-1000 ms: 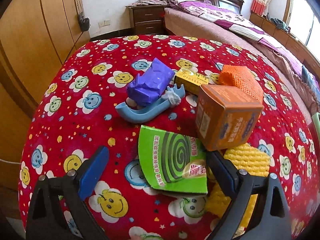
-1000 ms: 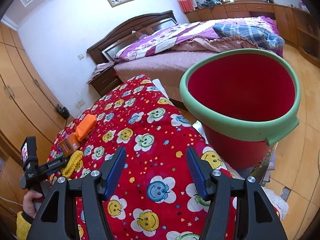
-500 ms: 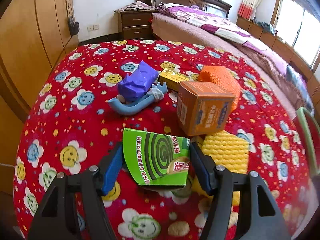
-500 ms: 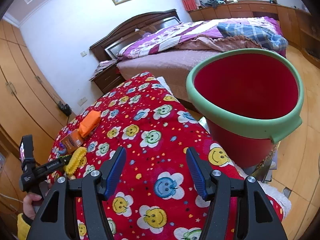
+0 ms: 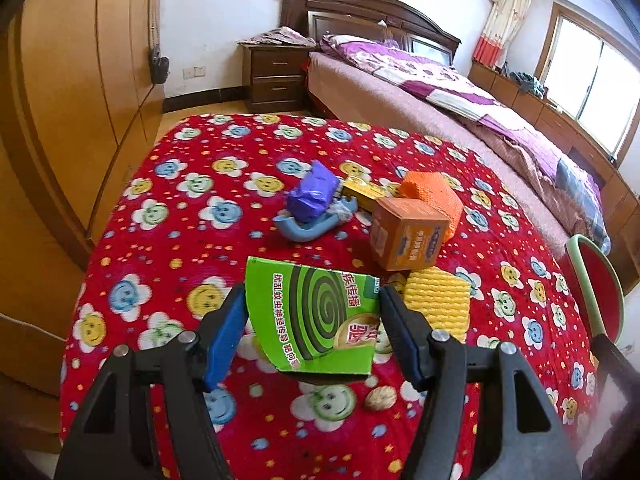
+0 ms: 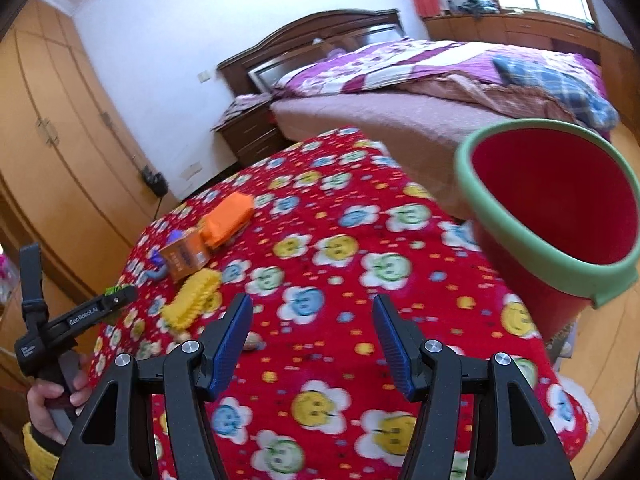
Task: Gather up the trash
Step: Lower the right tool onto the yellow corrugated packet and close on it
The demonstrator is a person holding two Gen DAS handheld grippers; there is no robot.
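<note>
My left gripper (image 5: 312,320) is shut on a green mosquito-coil box (image 5: 312,316) and holds it above the red smiley tablecloth (image 5: 192,248). Behind it lie an orange carton (image 5: 406,238), an orange net bag (image 5: 434,196), a yellow sponge (image 5: 438,304), a purple packet (image 5: 312,196), a blue plastic piece (image 5: 308,228) and a yellow box (image 5: 362,192). A walnut (image 5: 380,398) lies under the gripper. My right gripper (image 6: 312,338) is open and empty over the cloth. The red bin with a green rim (image 6: 556,216) stands to its right, beyond the table edge.
The left gripper's body (image 6: 76,318) shows at the left of the right wrist view. Wooden wardrobes (image 5: 72,80) line the left side. A bed (image 5: 440,92) and a nightstand (image 5: 276,76) stand behind the table. The bin's rim (image 5: 596,292) shows at the table's right.
My left gripper has closed on the green box and lifted it off the cloth, pulling back. My right gripper has shifted left, so the bin now sits further right in its view.
</note>
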